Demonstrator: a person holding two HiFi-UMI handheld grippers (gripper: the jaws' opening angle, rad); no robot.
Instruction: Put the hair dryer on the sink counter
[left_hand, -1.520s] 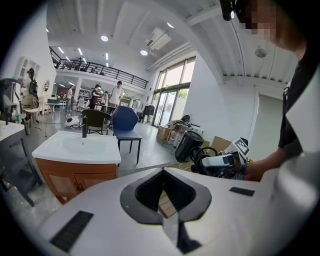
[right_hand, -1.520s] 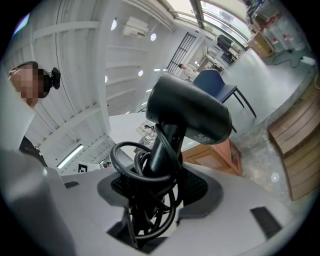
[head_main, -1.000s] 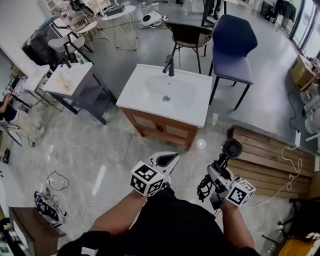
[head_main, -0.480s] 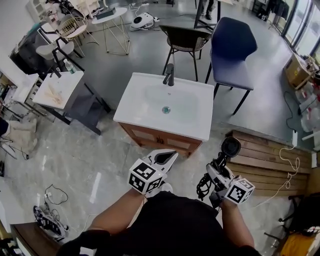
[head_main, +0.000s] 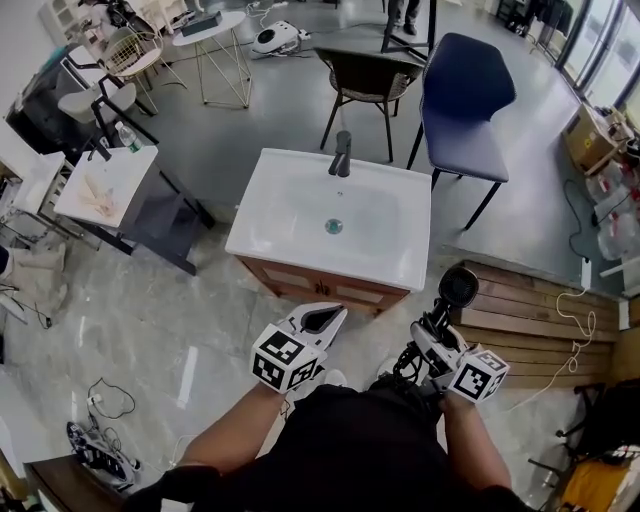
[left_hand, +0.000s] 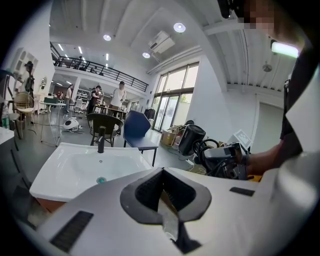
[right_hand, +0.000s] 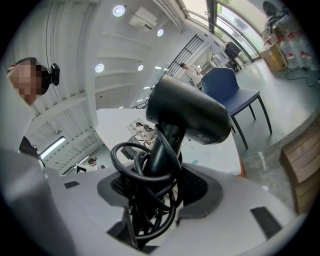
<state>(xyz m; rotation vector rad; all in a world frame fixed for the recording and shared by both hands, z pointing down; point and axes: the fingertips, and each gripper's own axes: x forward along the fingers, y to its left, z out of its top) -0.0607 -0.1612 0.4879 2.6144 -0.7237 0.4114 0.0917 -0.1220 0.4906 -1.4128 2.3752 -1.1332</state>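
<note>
Clamping the hair dryer (head_main: 459, 287) by its handle, the right gripper (head_main: 432, 336) is holding it upright, pads pressing on both sides of the handle, with the black cord (right_hand: 145, 205) looping in a bundle around the handle between the jaws. Dryer head is pointing up and away, hanging in the air near the right front corner of the sink counter (head_main: 262, 218), not touching it. Left gripper (head_main: 322, 320) is hovering alongside, jaws together, tip aiming at the counter's front edge. Counter is sitting on a wooden cabinet (head_main: 322, 288), black faucet (head_main: 342, 154) standing at the back. Wooden bench (head_main: 530, 312) is lying to the right. Beyond, a blue chair (head_main: 465, 95) and a brown chair (head_main: 368, 68) are standing on the grey floor.
</note>
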